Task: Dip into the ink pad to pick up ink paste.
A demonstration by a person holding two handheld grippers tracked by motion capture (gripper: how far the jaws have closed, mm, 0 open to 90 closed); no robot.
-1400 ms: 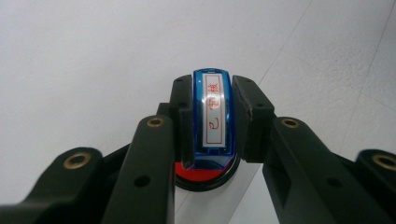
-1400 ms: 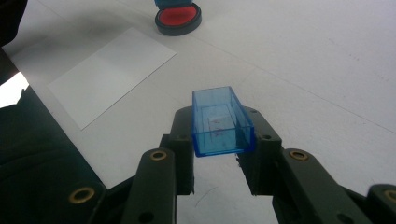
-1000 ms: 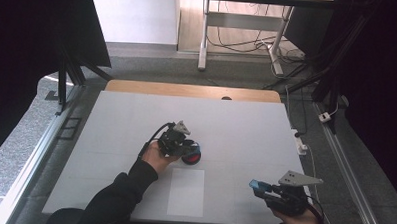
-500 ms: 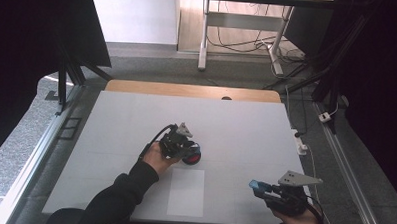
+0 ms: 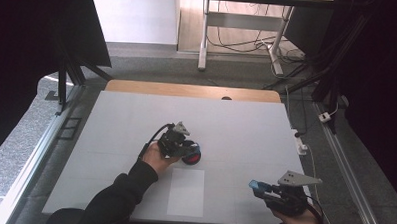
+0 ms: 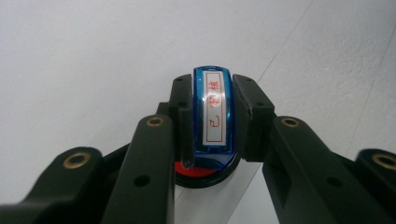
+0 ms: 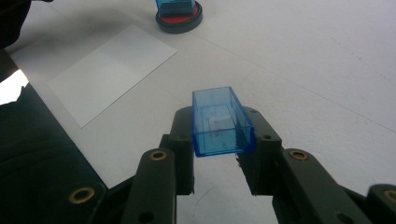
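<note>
High view: left hand-held gripper (image 5: 185,150) clamps stamp (image 6: 213,114) on ink pad (image 5: 192,157); right hand-held gripper (image 5: 264,188) clamps its cap (image 7: 220,122). Judged light, rigid, slippery plastic; grip flat sides.

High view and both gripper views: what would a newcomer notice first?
The blue stamp, clamped in the left gripper and pressed onto the round red ink pad mid-table. Next, the clear blue cap held in the right gripper at the near right, with the white paper between them.
</note>
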